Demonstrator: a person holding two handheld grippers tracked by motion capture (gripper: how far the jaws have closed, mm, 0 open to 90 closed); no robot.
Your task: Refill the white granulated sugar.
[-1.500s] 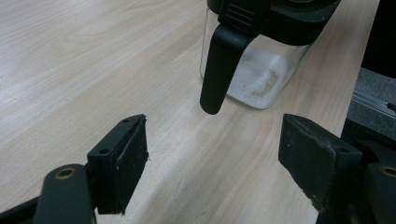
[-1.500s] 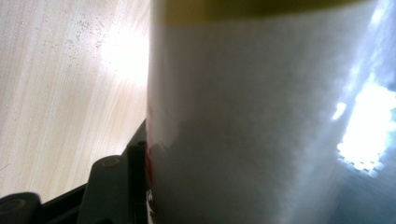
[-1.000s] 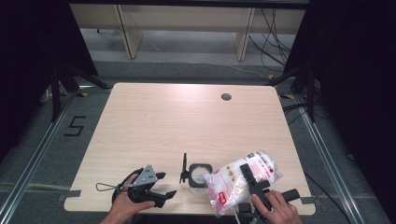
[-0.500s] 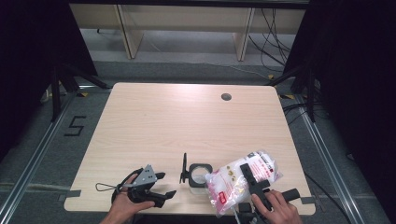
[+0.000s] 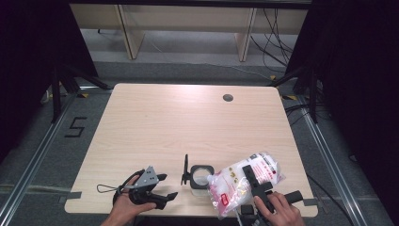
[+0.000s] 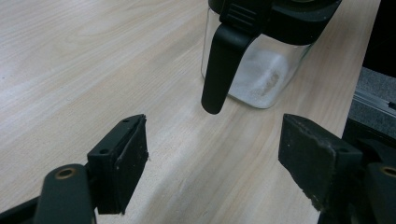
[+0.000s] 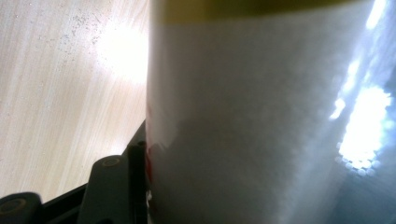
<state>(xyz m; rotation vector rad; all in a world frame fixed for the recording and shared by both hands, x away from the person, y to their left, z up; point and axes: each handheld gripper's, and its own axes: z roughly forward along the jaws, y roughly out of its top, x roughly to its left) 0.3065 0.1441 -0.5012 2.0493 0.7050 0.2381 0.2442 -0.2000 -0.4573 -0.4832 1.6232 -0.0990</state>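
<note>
Two claws low over surface (image 5: pixel 188 117): right claw (image 5: pixel 254 186) grips white bag (image 5: pixel 235 181); left claw (image 6: pixel 212 161) open, facing glass jar (image 6: pixel 261 70).

We take this for a lab set up for recording. A plain light-wood tabletop (image 5: pixel 188 122) stands on grey carpet, with black curtains (image 5: pixel 357 70) at left and right. Metal rails (image 5: pixel 28 165) run along the floor on both sides, a taped number five (image 5: pixel 75 127) marks the left, and cables (image 5: pixel 273 37) trail near bare wooden shelving (image 5: pixel 188 19) at the far side.
</note>
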